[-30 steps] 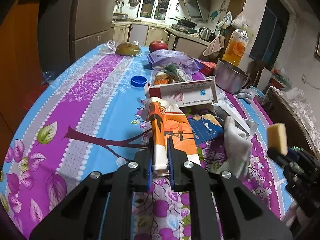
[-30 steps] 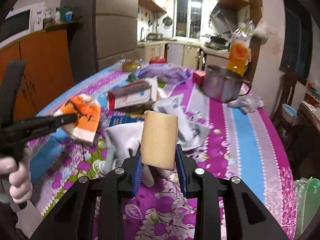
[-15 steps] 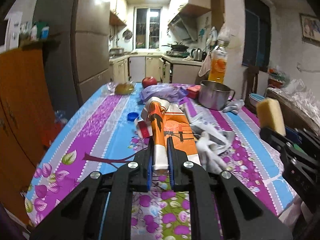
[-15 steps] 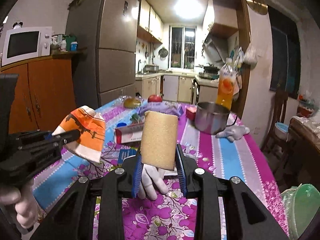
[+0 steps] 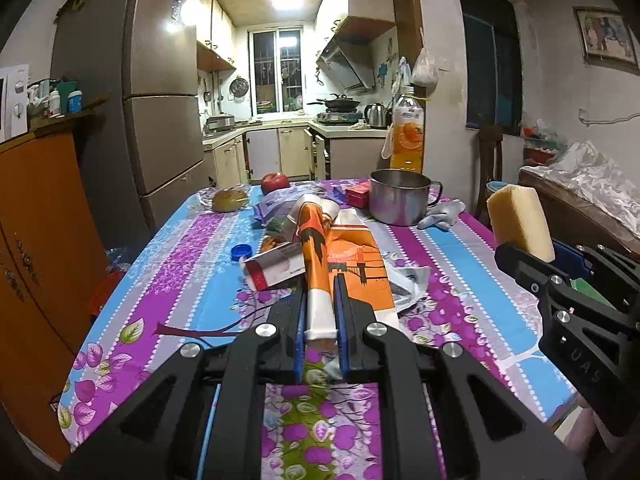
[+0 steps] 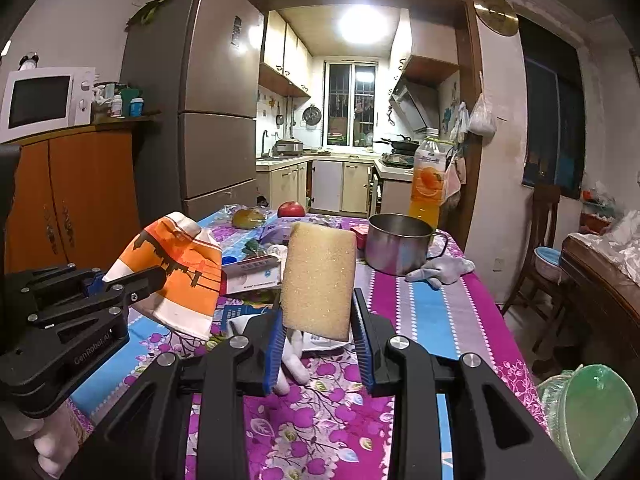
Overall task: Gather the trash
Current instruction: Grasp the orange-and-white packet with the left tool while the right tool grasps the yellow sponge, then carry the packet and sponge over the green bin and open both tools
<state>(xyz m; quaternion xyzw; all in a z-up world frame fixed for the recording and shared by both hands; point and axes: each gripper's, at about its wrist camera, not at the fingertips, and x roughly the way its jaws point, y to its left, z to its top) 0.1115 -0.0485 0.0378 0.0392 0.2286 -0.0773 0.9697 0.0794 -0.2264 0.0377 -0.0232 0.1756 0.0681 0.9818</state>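
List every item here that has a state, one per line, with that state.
left gripper: shut on the orange wrapper, lifted off the table.
right gripper: shut on the yellow sponge, held upright in the air.
steel pot: upright, uncovered.
juice bottle: upright, capped.
blue cap: loose on the tablecloth.
red-and-white box: lying on its side.

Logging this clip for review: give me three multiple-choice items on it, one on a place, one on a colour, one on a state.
1. Where does the round steel pot stand?
A. on the table
B. on the floor
C. on the fridge

2. What colour is the small round bottle cap?
A. red
B. blue
C. yellow

3. What does the right tool hold?
A. nothing
B. a glove
C. the yellow rectangular sponge

A: it stands on the floral tablecloth.
B: it is blue, beside the carton.
C: the sponge sits clamped between the pads.
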